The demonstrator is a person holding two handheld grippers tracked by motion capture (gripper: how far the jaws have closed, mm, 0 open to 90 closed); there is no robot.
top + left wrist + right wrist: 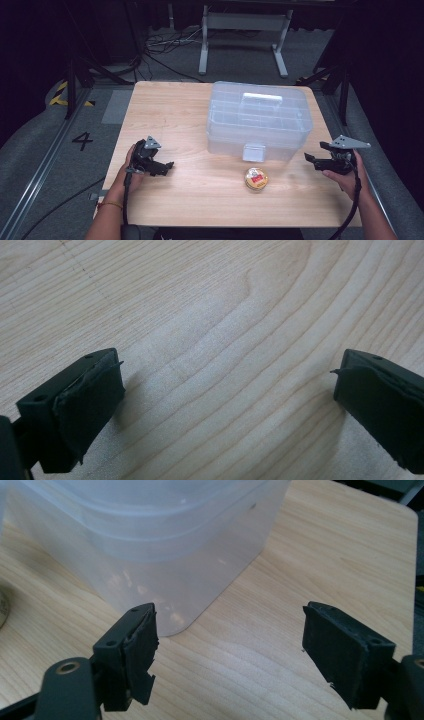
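Here, high view: the table (175, 115) fills the centre of the frame. A clear lidded box (259, 120) sits right of centre, white latch facing the lower edge. Just below the latch lies a small round tin (256, 179), yellow rim, red and white label, apart from the box. Left claw (167, 166) is at lower left, low over bare wood, jaws apart, nothing between them. Right claw (314, 156) is at the right edge of the table, raised, pointing left toward the box's near right corner, jaws apart and empty; the tin is well to its left.

Left gripper view: jaws wide at lower left and lower right, bare table (215, 340) between.

Right gripper view: jaws wide, empty. The box (150, 545) takes the upper left, its rounded corner just above the left jaw. Table (325, 545) at upper right.
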